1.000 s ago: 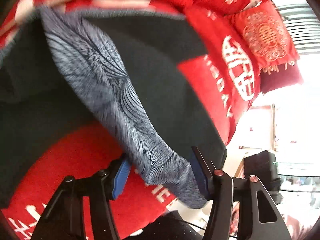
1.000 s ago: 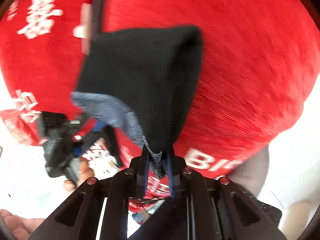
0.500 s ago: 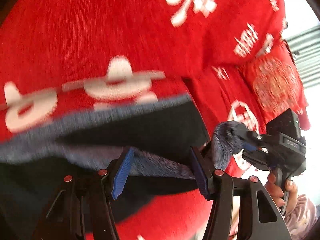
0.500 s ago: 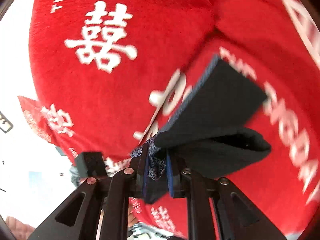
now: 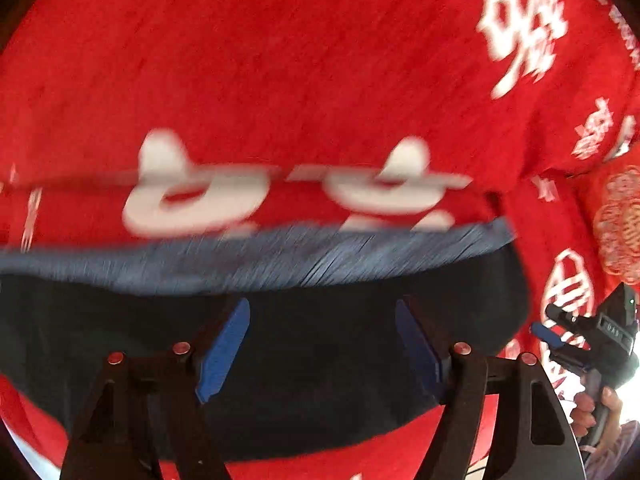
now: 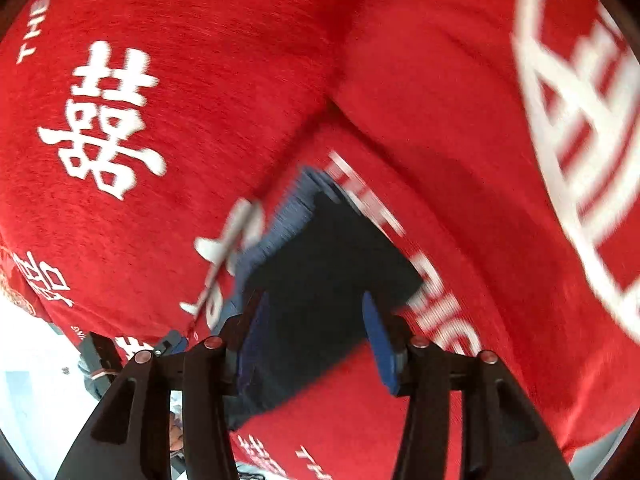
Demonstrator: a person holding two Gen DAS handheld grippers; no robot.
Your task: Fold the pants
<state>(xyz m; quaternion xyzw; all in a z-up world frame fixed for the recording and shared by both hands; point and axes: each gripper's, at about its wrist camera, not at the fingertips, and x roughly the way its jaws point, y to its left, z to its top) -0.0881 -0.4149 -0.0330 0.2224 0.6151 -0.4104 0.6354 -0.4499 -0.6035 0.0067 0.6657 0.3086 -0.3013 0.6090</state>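
Note:
The pants (image 5: 320, 320) are dark with a blue-grey patterned band (image 5: 280, 260) along their far edge. They lie folded on the red cover (image 5: 280, 80). My left gripper (image 5: 320, 350) hovers close over the dark cloth. Its jaws are opening, and the blue pads (image 5: 222, 352) stand apart without pressing on the fabric. In the right wrist view the folded pants (image 6: 328, 264) lie under my right gripper (image 6: 316, 344). Its jaws are opening too, and its pads (image 6: 380, 344) are clear of the cloth. My right gripper (image 5: 580, 332) also shows at the right edge of the left wrist view.
The red cover (image 6: 440, 120) carries white characters and lettering and spreads over soft cushions, with a crease (image 6: 332, 92) between two of them. A red embroidered pillow (image 5: 620, 220) lies at the far right. A hand (image 5: 596, 408) holds the right gripper's handle. Pale floor (image 6: 32, 380) shows at the lower left.
Both grippers carried the pants' edge across and down onto the red cover. The right jaws, which were shut on the patterned edge, have parted and let it go. The left jaws have widened.

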